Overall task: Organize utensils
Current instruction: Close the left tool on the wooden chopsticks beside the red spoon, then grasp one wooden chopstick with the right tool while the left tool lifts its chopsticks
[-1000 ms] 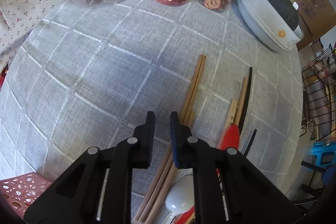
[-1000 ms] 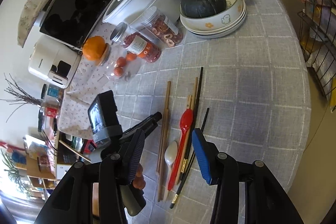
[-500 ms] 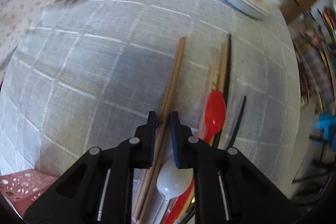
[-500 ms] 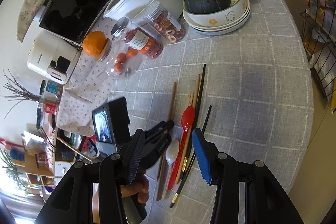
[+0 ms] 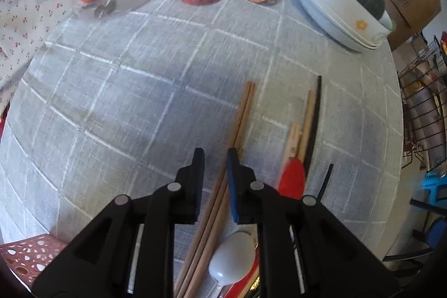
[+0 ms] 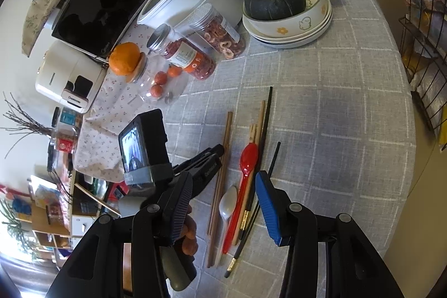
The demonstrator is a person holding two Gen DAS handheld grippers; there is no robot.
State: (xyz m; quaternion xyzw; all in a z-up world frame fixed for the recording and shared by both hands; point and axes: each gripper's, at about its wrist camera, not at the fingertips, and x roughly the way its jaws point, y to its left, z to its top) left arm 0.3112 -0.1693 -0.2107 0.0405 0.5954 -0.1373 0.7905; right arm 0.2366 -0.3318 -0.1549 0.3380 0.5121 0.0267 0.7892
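A pair of wooden chopsticks lies on the grey checked tablecloth, beside a red spoon, a white spoon and black chopsticks. The left gripper hovers over the wooden pair, jaws narrow; whether the pads pinch them is unclear. The right gripper hangs half-open, holding nothing.

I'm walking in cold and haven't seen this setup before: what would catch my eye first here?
Probably the row of utensils on the grey checked tablecloth: a bright red spoon among wooden chopsticks, a white spoon and black chopsticks. Next, the dark green squash sitting in stacked white bowls at the table's far side. The left gripper hangs just beside the wooden chopsticks.
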